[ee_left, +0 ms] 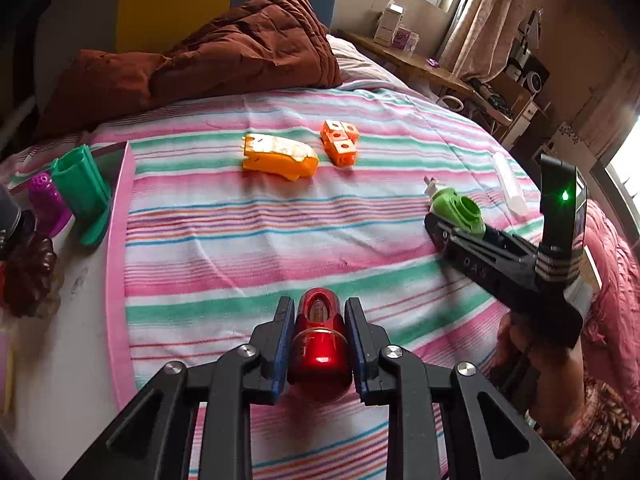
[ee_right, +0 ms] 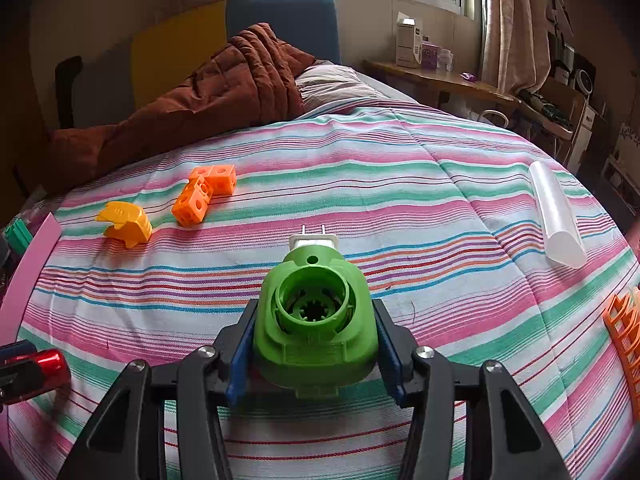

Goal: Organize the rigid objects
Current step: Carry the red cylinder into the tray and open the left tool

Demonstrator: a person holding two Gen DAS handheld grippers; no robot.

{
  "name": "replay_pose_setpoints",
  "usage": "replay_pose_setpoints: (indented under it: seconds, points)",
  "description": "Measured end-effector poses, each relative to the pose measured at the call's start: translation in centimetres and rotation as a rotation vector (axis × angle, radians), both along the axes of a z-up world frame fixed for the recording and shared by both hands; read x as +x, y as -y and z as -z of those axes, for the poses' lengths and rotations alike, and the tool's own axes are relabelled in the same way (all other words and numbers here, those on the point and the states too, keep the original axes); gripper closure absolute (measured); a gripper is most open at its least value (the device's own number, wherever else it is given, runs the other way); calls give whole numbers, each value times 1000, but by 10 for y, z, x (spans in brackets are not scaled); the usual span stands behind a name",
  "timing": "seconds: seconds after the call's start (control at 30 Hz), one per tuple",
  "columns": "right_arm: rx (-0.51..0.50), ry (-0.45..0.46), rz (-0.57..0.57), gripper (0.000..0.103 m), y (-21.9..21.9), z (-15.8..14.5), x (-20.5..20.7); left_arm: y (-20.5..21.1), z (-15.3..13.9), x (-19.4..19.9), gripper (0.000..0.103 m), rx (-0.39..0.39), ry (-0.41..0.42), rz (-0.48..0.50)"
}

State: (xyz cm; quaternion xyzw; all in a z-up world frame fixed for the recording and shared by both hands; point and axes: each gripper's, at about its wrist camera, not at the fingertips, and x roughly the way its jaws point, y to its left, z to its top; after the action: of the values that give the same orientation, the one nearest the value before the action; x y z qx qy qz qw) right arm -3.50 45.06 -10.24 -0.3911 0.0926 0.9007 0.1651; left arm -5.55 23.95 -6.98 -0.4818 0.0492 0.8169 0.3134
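Note:
My left gripper [ee_left: 319,312] is shut on a shiny red capsule-shaped object [ee_left: 319,344] above the striped blanket; it also shows at the left edge of the right wrist view [ee_right: 44,364]. My right gripper [ee_right: 316,312] is shut on a green plug-in device [ee_right: 316,320] with white prongs; it also shows in the left wrist view [ee_left: 460,210]. An orange shell piece [ee_left: 280,156] [ee_right: 126,222] and an orange cube block cluster [ee_left: 340,140] [ee_right: 204,194] lie on the blanket further off. A translucent white tube [ee_right: 556,212] [ee_left: 510,184] lies at the right.
A white tray with a pink rim [ee_left: 120,216] at the left holds a green holder [ee_left: 82,196], a purple perforated piece [ee_left: 48,200] and a dark brown object [ee_left: 30,276]. An orange rack [ee_right: 626,328] sits at the right edge. A brown quilt [ee_left: 224,52] lies at the head of the bed.

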Motion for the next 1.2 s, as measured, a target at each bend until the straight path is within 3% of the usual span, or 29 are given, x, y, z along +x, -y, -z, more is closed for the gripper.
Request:
replay_pose_setpoints:
  seconds: [0.17, 0.37, 0.47, 0.6, 0.83, 1.2]
  points:
    - [20, 10, 3, 50, 2, 1, -1, 3, 18, 12, 77, -79, 5, 20]
    - [36, 18, 5, 50, 3, 2, -3, -3, 17, 21, 77, -126, -55, 76]
    - [42, 19, 6, 50, 5, 2, -3, 5, 9, 22, 77, -52, -29, 53]
    - [51, 21, 7, 50, 6, 2, -3, 20, -13, 27, 77, 32, -53, 30]
    - [68, 26, 11, 50, 9, 1, -3, 56, -34, 28, 77, 104, -53, -39]
    - [90, -6, -10, 50, 19, -6, 7, 139, -36, 4, 77, 32, -112, -222]
